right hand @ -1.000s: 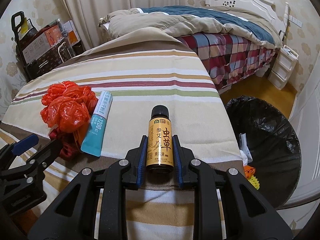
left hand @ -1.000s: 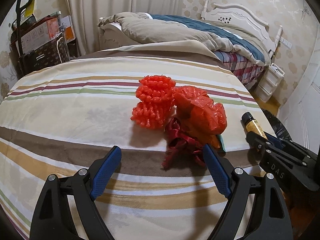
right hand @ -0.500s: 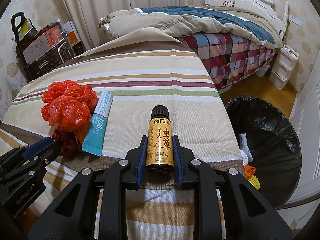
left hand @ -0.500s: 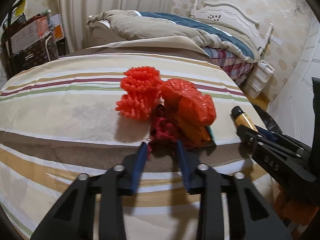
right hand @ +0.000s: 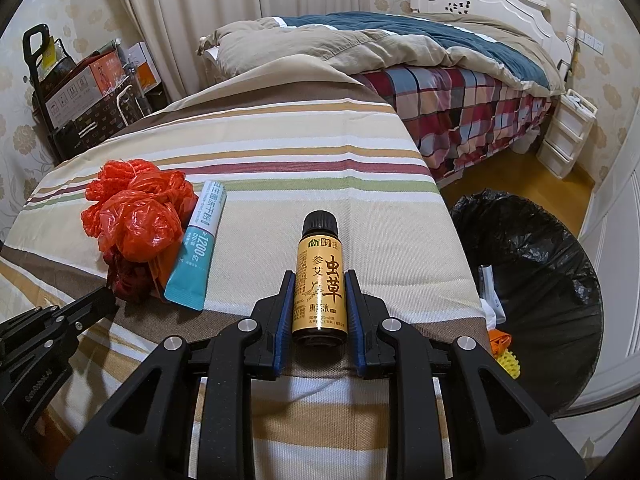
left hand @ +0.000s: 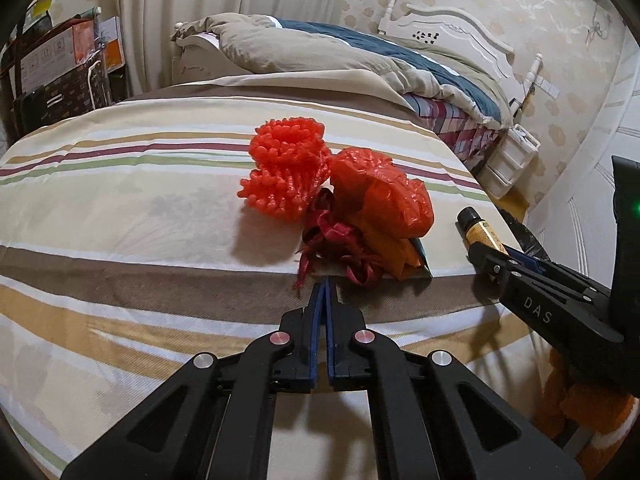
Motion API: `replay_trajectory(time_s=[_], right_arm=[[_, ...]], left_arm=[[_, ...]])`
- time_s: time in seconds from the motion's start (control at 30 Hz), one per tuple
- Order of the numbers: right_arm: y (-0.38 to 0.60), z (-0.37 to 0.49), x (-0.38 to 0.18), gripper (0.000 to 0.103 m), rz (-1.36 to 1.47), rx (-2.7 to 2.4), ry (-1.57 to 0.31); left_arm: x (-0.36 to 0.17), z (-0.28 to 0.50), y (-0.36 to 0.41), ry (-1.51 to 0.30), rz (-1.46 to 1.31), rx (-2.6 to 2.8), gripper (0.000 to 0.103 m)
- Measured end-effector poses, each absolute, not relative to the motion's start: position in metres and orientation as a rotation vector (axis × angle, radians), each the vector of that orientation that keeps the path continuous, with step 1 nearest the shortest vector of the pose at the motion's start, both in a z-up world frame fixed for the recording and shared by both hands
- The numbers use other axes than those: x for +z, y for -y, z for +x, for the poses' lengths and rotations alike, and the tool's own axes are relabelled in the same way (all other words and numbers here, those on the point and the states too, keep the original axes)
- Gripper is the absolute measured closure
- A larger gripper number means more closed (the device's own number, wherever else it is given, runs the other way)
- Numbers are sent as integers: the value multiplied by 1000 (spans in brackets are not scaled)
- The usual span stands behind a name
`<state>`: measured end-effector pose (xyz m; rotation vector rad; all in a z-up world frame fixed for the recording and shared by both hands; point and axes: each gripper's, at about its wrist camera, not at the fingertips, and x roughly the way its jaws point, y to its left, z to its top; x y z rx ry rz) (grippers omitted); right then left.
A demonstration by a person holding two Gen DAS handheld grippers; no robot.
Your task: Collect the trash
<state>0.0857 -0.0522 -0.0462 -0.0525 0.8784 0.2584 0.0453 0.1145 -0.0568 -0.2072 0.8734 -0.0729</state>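
A pile of trash lies on the striped cloth [left hand: 120, 200]: a red foam net [left hand: 286, 170], a crumpled red plastic bag [left hand: 384, 200] [right hand: 136, 216], a dark red ribbon [left hand: 340, 240] [right hand: 128, 276] and a teal sachet [right hand: 200, 248]. My left gripper [left hand: 325, 282] [right hand: 106, 296] is shut, its tips pinched at the ribbon's near edge. To the right of the pile, my right gripper [right hand: 320, 280] [left hand: 486, 252] is shut on a small brown bottle [right hand: 319, 248] [left hand: 478, 230] with a yellow label and black cap, close above the cloth.
A bin with a black liner [right hand: 532, 280] stands on the floor right of the cloth's edge, with scraps inside. Behind is a bed [right hand: 400, 52] with a quilt. Boxes on a trolley [right hand: 80, 92] stand at the back left, and a white drawer unit [right hand: 568, 132] at the right.
My left gripper's jaws closed from wide open to shut around the ribbon's near edge, and it edged toward the pile. The right gripper and its bottle stayed still.
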Motion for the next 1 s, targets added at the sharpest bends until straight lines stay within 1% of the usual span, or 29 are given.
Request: replay_trajectory(time_s=[0.07, 0.13, 0.2, 0.27, 0.33, 0.37, 0.43, 0.5, 0.67, 0.73, 0.8, 0.83, 0.9, 1.0], right_arm=[[52, 86, -46, 79, -53, 258, -878], [52, 86, -46, 79, -52, 259, -879], [52, 86, -46, 79, -51, 259, -879], [52, 86, -46, 79, -51, 259, -879], [52, 86, -46, 79, -52, 259, -878], [53, 86, -46, 79, -52, 259, -878], [52, 86, -46, 79, -50, 260, -879], [53, 84, -46, 79, -48, 261, -878], [53, 84, -46, 79, -47, 261, -878], [53, 84, -46, 80, -48, 261, -878], [53, 84, -46, 80, -48, 261, -878], [53, 84, -46, 80, -49, 260, -878], [53, 84, -46, 80, -49, 260, -878], [53, 84, -46, 80, -48, 261, -878]], left_arm=[[-56, 45, -113, -872, -199, -74, 99], [-55, 44, -111, -865, -183, -70, 91], [-53, 43, -108, -846, -170, -60, 64], [-50, 43, -107, -829, -161, -55, 54], [-49, 46, -104, -827, -153, -60, 48], [-49, 48, -102, -831, -147, -59, 42], [-51, 52, -99, -844, -135, -64, 40], [-51, 54, -97, -852, -130, -66, 36], [-55, 64, -97, -882, -137, -51, 36], [-56, 65, -99, -888, -137, -44, 44], [-56, 62, -98, -883, -130, -50, 56], [-56, 61, -97, -882, -123, -54, 60], [-57, 59, -97, -879, -117, -63, 80], [-57, 57, -100, -880, -130, -73, 86]])
